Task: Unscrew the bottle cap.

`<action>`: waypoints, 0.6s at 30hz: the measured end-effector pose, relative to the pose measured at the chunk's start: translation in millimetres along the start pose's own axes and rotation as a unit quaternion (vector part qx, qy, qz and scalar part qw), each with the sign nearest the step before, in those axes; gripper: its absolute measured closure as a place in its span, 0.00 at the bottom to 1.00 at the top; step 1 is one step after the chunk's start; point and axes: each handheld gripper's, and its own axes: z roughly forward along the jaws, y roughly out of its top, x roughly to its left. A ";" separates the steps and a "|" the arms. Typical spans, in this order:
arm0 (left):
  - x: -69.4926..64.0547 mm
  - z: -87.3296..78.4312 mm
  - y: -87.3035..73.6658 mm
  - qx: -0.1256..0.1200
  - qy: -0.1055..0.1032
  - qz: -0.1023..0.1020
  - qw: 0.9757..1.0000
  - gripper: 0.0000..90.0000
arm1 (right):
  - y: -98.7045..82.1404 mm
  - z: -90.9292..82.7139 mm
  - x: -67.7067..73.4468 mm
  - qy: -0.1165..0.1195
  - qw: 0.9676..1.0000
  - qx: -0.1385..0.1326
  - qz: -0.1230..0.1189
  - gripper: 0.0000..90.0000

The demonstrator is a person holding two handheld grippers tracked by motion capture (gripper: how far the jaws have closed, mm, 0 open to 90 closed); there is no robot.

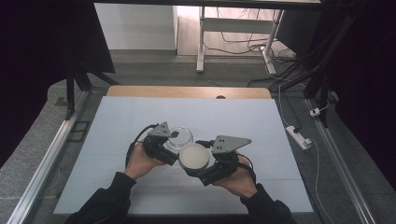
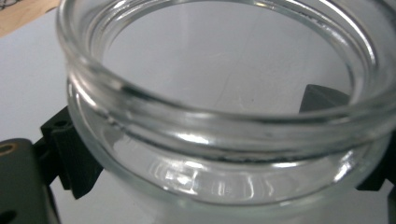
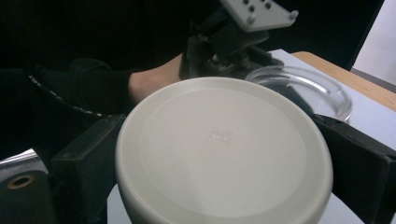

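Note:
An empty clear glass jar (image 1: 183,134) sits mouth-up at the middle of the white board (image 1: 140,112). My left gripper (image 1: 173,141) is shut on it from the left. In the left gripper view the jar (image 2: 219,140) is held just below its rim, and my left gripper (image 2: 224,158) has a black jaw on each side. A round off-white lid (image 1: 193,156) is held flat in my right gripper (image 1: 196,162), just in front and to the right of the jar. In the right gripper view the lid (image 3: 224,149) spans both jaws of my right gripper (image 3: 224,161), with the jar (image 3: 308,88) behind it.
The white board covers a wooden table (image 1: 187,91) with metal rails at both sides. A white power strip (image 1: 299,136) and cables lie on the floor at the right. A white desk frame (image 1: 201,42) stands beyond the table.

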 end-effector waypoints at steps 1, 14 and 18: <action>1.5 0.5 0.9 -0.001 0.002 0.000 1.000 0.08 | -1.0 -0.3 0.6 -0.001 1.000 0.000 0.000 0.08; 14.3 9.6 12.1 -0.013 0.010 -0.001 1.000 0.08 | -17.3 1.4 3.6 -0.006 1.000 0.007 0.002 0.08; 17.8 13.2 13.2 -0.015 0.013 -0.004 1.000 0.08 | -23.7 2.2 3.7 -0.008 1.000 0.008 0.008 0.08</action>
